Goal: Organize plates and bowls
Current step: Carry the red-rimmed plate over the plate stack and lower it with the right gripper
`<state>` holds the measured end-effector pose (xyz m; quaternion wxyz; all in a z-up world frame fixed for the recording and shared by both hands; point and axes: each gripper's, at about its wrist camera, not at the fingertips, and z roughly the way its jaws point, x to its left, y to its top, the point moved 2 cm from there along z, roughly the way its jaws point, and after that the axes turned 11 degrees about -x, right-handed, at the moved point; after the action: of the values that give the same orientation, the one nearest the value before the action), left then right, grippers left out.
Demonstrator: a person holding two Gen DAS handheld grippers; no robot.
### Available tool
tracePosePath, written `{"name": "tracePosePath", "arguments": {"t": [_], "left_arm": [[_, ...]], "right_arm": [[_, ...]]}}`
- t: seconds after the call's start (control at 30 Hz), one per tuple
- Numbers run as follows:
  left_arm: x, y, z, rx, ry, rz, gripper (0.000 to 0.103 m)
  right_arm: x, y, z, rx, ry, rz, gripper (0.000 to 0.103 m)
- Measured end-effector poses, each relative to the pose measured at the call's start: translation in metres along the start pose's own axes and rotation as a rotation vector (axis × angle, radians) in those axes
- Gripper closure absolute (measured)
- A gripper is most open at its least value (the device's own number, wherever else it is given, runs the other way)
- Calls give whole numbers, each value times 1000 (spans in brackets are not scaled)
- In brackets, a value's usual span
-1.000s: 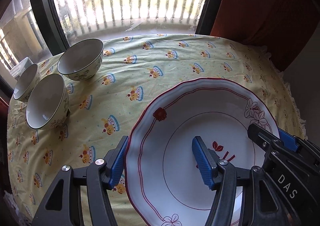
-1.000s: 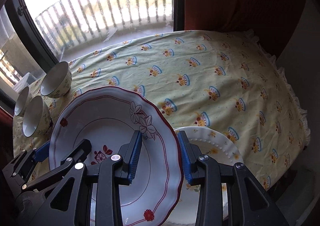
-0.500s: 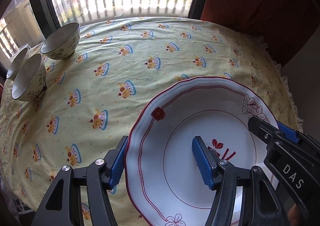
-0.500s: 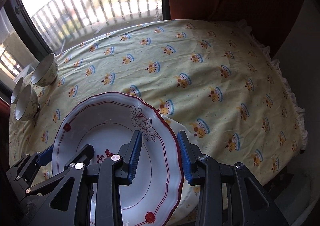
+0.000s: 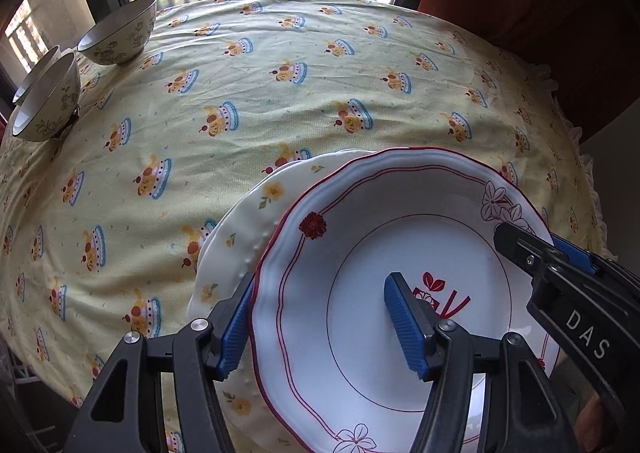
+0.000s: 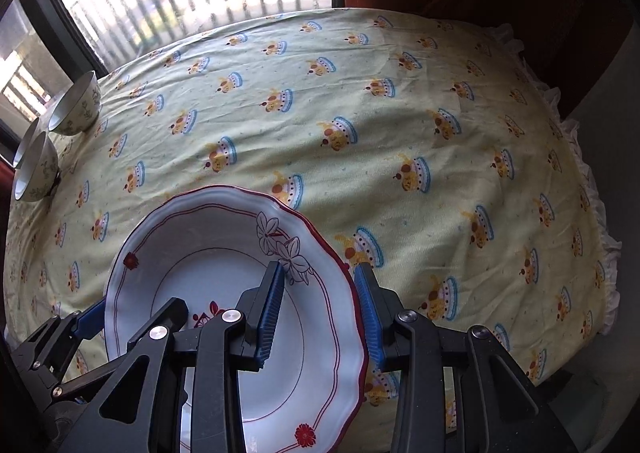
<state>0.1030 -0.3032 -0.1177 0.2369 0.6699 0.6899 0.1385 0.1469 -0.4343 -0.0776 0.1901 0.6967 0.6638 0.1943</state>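
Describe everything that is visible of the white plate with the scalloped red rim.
The white plate with the scalloped red rim looks glazed ceramic, deep, with thin red lines, a red flower, outlined blossoms and a red centre motif. Both grippers straddle its rim: the left gripper and the right gripper on opposite sides. It sits over the cream flowered plate; contact cannot be told.

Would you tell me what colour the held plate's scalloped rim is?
Dark red edging on the white plate, clearest in the left wrist view.
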Motion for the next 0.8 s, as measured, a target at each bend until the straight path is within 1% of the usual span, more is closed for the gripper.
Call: {"name": "tracePosePath", "arguments": {"t": [0.13, 0.4, 0.57, 0.67, 0.73, 0.77, 0.8], "left_arm": [[-1, -4, 1, 6, 15, -28, 39], [-3, -6, 2, -9, 29, -36, 37], [-3, -6, 2, -15, 29, -46, 37], [-2, -6, 1, -16, 32, -46, 37], [-3, -6, 1, -17, 37, -48, 37], [-2, -6, 1, -18, 37, -49, 37], [-3, -6, 1, -19, 38, -50, 37]], "right_arm": [[-1, -1, 7, 15, 10, -18, 63], [-2, -4, 10, 5, 27, -43, 63], [-9, -6, 9, 19, 68, -17, 63], [-14, -8, 4, 8, 64, -5, 63], [-16, -9, -1, -4, 58, -6, 68], [-16, -10, -4, -6, 65, -3, 75], [-15, -10, -6, -11, 62, -11, 76]]}}
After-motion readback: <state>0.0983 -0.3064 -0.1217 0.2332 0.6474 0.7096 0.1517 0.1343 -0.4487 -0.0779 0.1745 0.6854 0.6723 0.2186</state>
